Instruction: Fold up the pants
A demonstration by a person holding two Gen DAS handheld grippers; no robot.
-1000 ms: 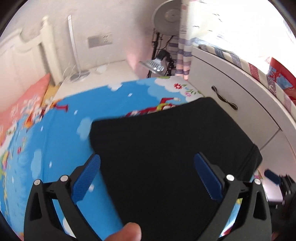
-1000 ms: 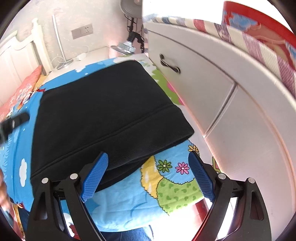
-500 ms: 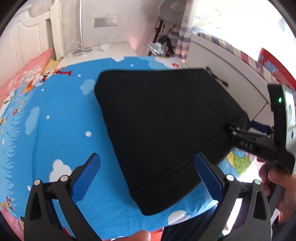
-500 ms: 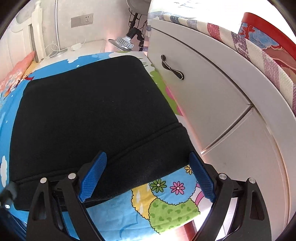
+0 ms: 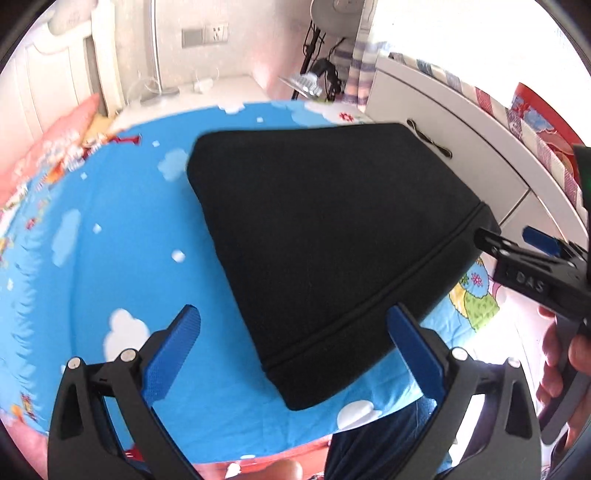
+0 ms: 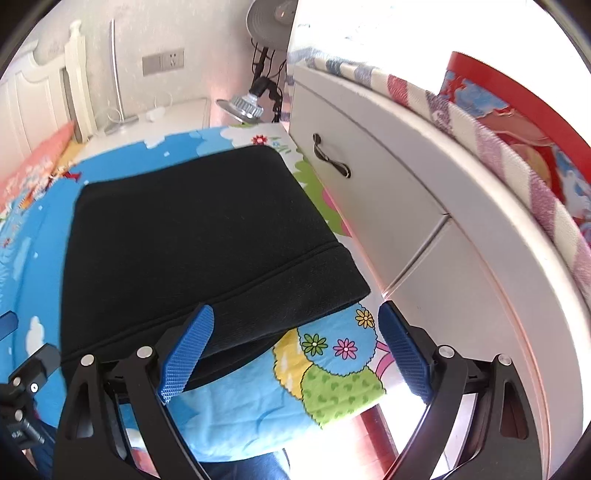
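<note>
The black pants (image 5: 332, 236) lie folded into a flat rectangle on the blue cartoon bedsheet (image 5: 110, 258), near the bed's right edge. They also show in the right wrist view (image 6: 192, 240). My left gripper (image 5: 295, 343) is open and empty, held above the near edge of the pants. My right gripper (image 6: 295, 339) is open and empty, over the pants' near right corner and the sheet. The right gripper also appears at the right of the left wrist view (image 5: 532, 258), held in a hand.
A white cabinet with a dark drawer handle (image 6: 332, 158) stands close along the bed's right side. A white nightstand (image 5: 207, 85), a fan (image 6: 273, 18) and a wall socket are at the back. A pink pillow (image 5: 55, 140) lies at the far left.
Both grippers have drawn back toward me from the pants, which now lie flat and free on the bed. The right gripper has come into the left wrist view.
</note>
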